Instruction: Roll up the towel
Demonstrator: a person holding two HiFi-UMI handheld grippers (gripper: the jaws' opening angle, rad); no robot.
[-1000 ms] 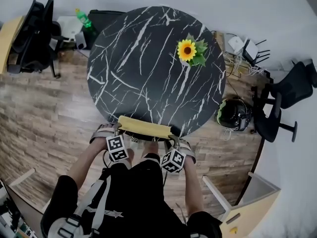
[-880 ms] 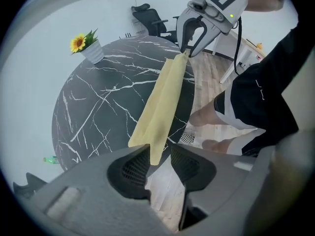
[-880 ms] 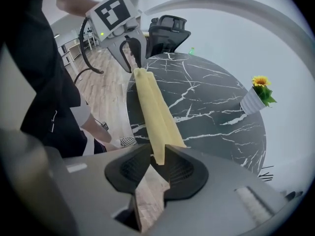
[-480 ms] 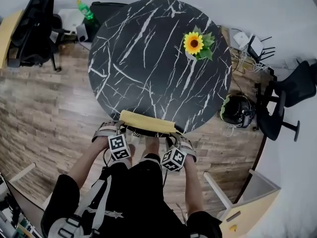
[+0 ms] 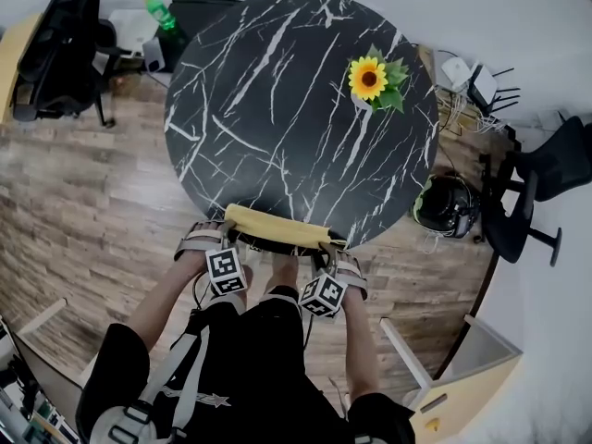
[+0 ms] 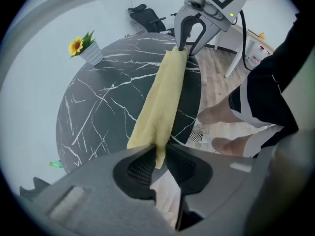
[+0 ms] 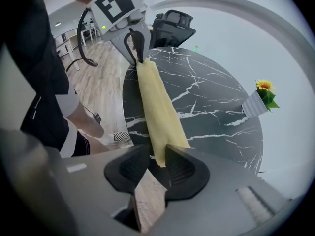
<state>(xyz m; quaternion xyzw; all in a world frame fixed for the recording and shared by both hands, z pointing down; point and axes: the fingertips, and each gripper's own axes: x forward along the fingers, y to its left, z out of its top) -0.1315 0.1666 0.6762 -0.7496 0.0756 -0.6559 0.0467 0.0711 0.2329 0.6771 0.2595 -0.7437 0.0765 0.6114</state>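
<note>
Yellow cloth towel [image 5: 276,228], gathered into a long narrow strip, stretches along the near edge of the round black marble-veined tabletop [image 5: 277,100]. The left hand-held gripper [image 6: 160,154] has just been closing and pinches one end. The right hand-held gripper [image 7: 157,154], its jaws just easing wider, grips the other.

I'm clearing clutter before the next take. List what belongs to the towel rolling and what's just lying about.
Job: towel, table under it.
Lying about: sunflower pot, helmet, bottle, chairs.
</note>
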